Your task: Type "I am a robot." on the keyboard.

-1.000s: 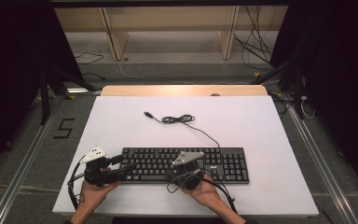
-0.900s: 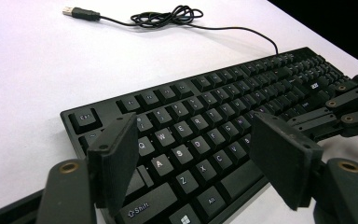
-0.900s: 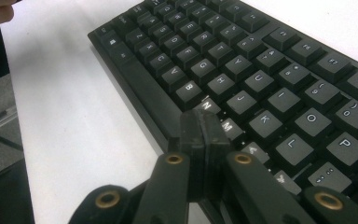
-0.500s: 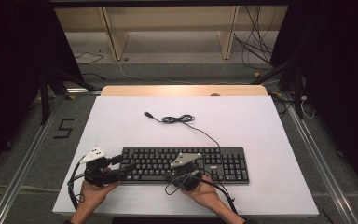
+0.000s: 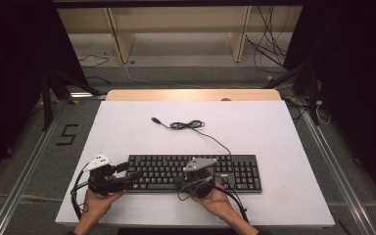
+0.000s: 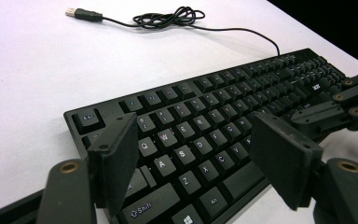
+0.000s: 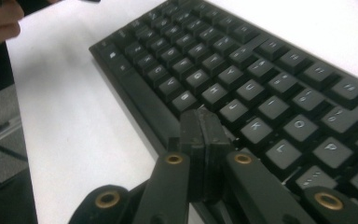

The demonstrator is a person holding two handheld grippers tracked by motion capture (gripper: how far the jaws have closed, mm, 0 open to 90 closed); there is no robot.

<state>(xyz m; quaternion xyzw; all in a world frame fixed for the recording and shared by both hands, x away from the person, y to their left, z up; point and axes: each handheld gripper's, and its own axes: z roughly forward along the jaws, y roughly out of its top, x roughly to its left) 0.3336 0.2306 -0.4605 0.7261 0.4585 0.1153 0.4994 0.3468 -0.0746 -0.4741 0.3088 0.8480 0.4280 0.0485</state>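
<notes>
High view, keyboard: I see the black keyboard point(image 5: 196, 172) lying flat near the front edge of the white table point(image 5: 274, 127), long side running left to right.
High view, cable: its thin black cable point(image 5: 188, 125) leaves the back edge, makes a loose coil farther up the table and ends in a USB plug point(image 5: 154, 119) lying free.
High view, left gripper: my left gripper point(image 5: 127, 177) sits at the keyboard's left end, its tips over the leftmost keys; the left hand point(image 5: 95, 203) holds it from below.
High view, right gripper: my right gripper point(image 5: 192, 179) is over the front middle of the keyboard, with its grey plate on top and the right hand point(image 5: 218, 200) behind it.
Left gripper view, jaws: the left gripper point(image 6: 200, 154) has its two pads wide apart, with nothing between them; the keys from Q down to Shift lie just beyond.
Left gripper view, other tool: I see the right gripper point(image 6: 340, 105) at the right edge, over the keyboard point(image 6: 214, 126).
Right gripper view, jaws: the right gripper point(image 7: 204, 140) has its pads pressed together, holding nothing; the tips rest at the front edge of the keyboard point(image 7: 242, 79), by the bottom row.
Right gripper view, touch: I can't tell whether the tips press a key.
</notes>
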